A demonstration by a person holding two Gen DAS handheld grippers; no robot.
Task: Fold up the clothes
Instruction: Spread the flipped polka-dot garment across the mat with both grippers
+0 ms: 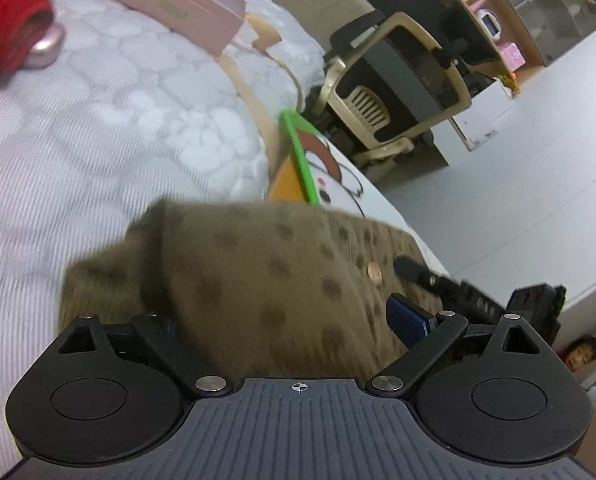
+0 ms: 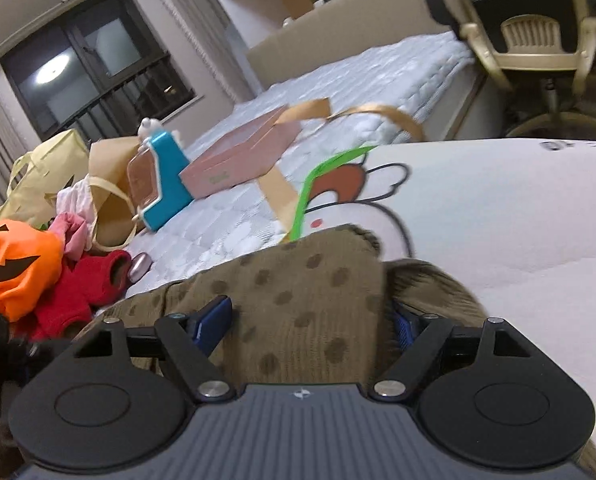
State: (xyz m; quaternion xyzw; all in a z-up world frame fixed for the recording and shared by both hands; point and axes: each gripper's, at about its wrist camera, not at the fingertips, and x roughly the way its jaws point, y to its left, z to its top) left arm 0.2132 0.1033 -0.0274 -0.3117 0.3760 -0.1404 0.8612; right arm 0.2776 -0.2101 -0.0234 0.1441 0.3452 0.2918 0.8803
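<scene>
Your left claw (image 1: pixel 289 320) gripped the brown dotted garment (image 1: pixel 257 280), fingers level | your right claw (image 2: pixel 314 320) clamped the same garment | garment bunched over the bed (image 1: pixel 77 140) edge.

The white quilted bed (image 2: pixel 378 68) carries a pink box (image 2: pixel 241 156), a teal toy (image 2: pixel 165 184), red clothes (image 2: pixel 89 284) and the brown spotted garment (image 2: pixel 306 292).

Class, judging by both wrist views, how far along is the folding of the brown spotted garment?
Done: little that shows; no neat fold is visible. In hand: the brown spotted garment is bunched between the fingers of the left hand-held gripper and the right hand-held gripper. Left: flattening, folding, plus the red garment.
</scene>
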